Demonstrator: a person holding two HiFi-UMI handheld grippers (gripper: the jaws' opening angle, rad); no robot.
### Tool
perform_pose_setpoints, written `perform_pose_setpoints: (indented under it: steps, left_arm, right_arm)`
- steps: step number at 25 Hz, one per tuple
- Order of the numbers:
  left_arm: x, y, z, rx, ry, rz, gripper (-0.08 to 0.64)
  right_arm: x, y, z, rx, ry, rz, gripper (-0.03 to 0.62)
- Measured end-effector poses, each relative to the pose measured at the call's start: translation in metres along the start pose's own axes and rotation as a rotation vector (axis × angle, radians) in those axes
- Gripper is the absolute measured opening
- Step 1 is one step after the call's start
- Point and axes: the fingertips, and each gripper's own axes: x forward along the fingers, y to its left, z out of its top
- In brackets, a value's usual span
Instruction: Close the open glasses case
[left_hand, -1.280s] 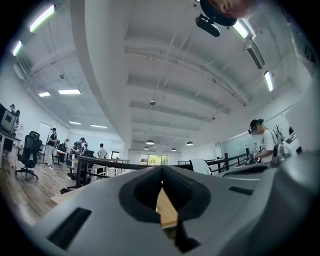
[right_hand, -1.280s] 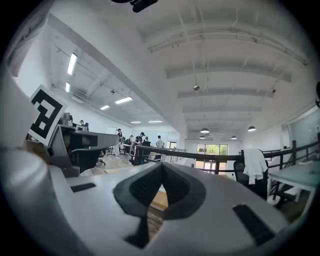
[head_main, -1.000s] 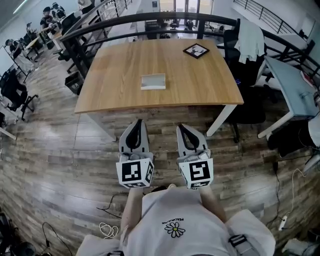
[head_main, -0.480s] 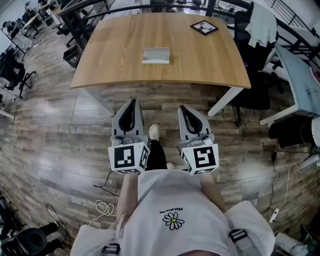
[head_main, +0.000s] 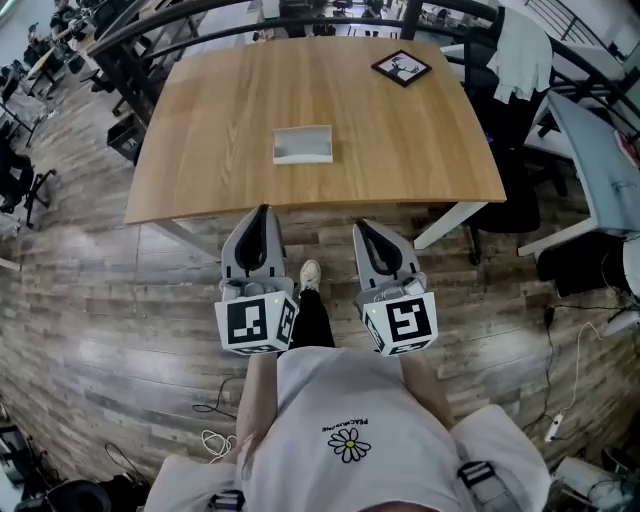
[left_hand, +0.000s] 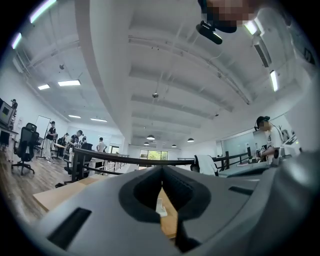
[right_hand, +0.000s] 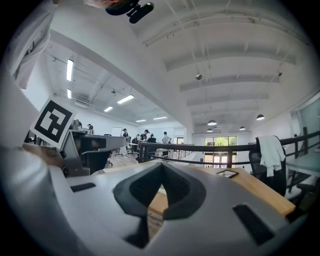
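An open white glasses case (head_main: 303, 144) lies near the middle of the wooden table (head_main: 200, 150), its lid up at the back. In the left gripper view a sliver of the case (left_hand: 161, 207) shows through the hole behind the jaw tips. My left gripper (head_main: 262, 210) and right gripper (head_main: 358, 227) are held side by side over the floor, just short of the table's near edge. Both point toward the table with their jaws together and nothing between them. In the right gripper view the right gripper (right_hand: 162, 167) meets at its tips, table edge beyond.
A black framed picture (head_main: 401, 68) lies at the table's far right corner. A chair with a white garment (head_main: 525, 50) stands at the right, beside another desk (head_main: 600, 170). A black railing (head_main: 150, 30) runs behind the table. The person's shoe (head_main: 309, 273) shows between the grippers.
The person has walked toward the table. Both grippers have come forward with it and now sit close to the near edge. The case looks nearer.
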Motion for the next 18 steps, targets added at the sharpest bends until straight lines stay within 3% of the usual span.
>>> perform_pose_setpoints:
  steps: [7,15,18]
  left_arm:
    - [0.111,0.045,-0.016,-0.068,0.009,-0.024,0.017]
    - [0.224,0.096,-0.016,-0.052,0.04,-0.082,0.017]
    - [0.255,0.115,-0.024,-0.07,0.07,-0.079,0.017]
  right_arm:
    - [0.102,-0.054,0.003,-0.003,0.024,-0.08,0.008]
    - [0.212,-0.093,0.018,-0.024,0.046,-0.181,0.008]
    - [0.236,-0.099,0.017,-0.012,0.056,-0.175,0.008]
